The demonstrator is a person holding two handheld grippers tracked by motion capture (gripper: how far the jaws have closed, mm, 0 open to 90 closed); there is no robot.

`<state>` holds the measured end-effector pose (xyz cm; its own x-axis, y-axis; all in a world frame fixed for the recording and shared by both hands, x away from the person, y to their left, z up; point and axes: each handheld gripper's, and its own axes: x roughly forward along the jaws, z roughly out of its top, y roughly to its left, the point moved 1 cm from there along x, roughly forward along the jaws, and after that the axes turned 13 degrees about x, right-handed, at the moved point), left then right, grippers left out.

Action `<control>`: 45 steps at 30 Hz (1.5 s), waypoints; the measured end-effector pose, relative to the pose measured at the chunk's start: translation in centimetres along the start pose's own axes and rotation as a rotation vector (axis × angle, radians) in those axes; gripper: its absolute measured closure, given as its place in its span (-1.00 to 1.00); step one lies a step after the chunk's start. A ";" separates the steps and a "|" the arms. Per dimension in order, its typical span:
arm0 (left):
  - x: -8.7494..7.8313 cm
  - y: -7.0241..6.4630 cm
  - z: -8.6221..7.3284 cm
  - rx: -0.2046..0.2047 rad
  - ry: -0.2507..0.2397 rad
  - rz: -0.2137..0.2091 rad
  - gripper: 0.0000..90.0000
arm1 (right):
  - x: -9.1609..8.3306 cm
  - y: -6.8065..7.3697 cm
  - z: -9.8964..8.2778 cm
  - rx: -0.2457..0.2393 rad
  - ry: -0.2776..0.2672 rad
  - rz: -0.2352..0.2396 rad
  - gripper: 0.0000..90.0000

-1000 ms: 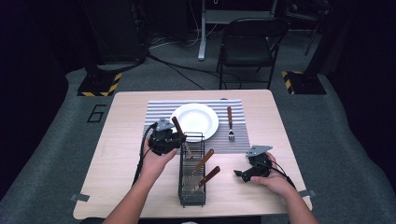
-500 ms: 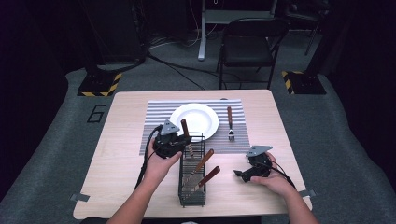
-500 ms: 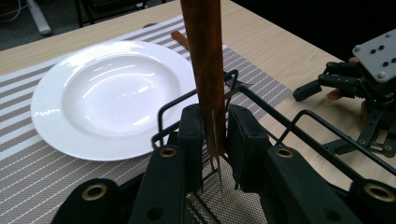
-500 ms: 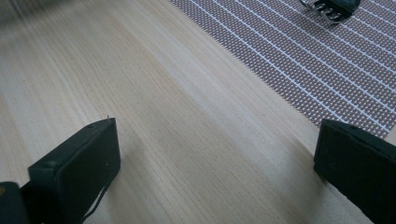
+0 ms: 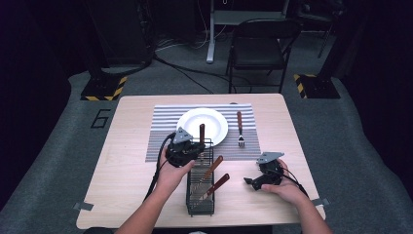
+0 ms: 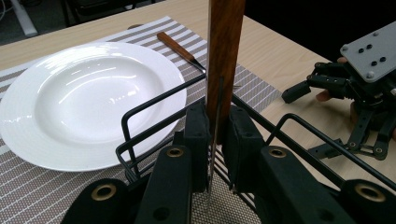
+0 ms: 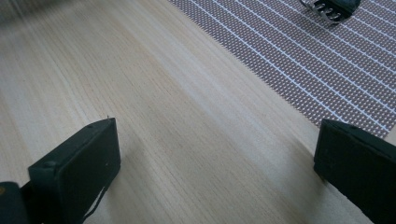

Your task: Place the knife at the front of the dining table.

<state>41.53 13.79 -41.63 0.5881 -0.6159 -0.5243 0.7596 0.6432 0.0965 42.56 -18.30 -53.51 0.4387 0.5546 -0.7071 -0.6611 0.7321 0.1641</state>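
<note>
My left gripper (image 5: 196, 149) is at the far end of the black wire basket (image 5: 200, 208). Its jaws have just been closing and are now shut on the thin metal blade of a wooden-handled utensil (image 5: 201, 132). In the left gripper view the pads (image 6: 198, 135) clamp the blade while the brown handle (image 6: 226, 46) stands upright above them. Two more wooden-handled knives (image 5: 212, 170) lean inside the basket. My right gripper (image 5: 249, 181) rests low on the table to the right of the basket. Its jaws stand open over bare wood (image 7: 187, 116).
A white plate (image 5: 214, 121) sits on a striped placemat (image 5: 163, 131) beyond the basket, and a wooden-handled fork (image 5: 239, 127) lies to its right. The fork's tines (image 7: 329, 9) are just beyond the right gripper. A folding chair (image 5: 258, 48) stands behind the table.
My left gripper has moved right with the utensil to the basket's far end, and the handle now stands more upright. The right gripper has kept still.
</note>
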 end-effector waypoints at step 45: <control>-5.7 1.6 4.3 0.026 -0.080 0.035 0.78 | 0.0 0.0 0.0 0.000 0.000 0.000 -1.00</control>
<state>40.60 16.40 -34.84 0.6337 -0.6282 -0.4514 0.7447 0.6533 0.1362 42.56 -18.30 -53.51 0.4385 0.5545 -0.7073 -0.6613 0.7320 0.1639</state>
